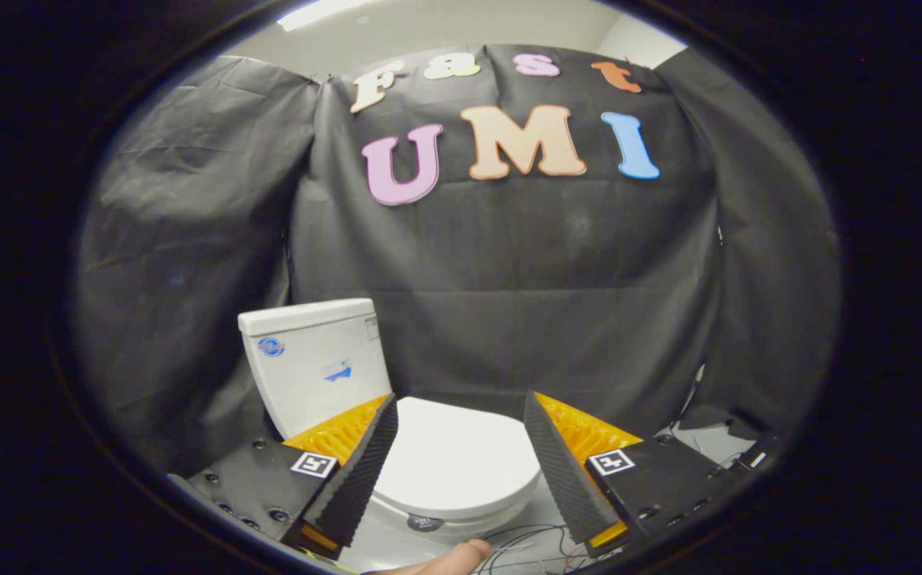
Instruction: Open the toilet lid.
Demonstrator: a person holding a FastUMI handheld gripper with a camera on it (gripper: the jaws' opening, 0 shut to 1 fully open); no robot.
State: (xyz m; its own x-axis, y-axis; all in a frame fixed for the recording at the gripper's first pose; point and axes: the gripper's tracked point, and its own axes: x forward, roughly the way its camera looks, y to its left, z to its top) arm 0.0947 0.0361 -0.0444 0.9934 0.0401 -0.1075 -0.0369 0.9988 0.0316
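The toilet lid (449, 459) lay flat on the bowl — nothing opened yet. The claw (461, 447) hovered above it, fingers spread wide, gripping nothing — lifting remained.

A staged test booth: black cloth walls (508, 263) behind a toilet (445, 471) (loose wires (524, 539) on the floor).
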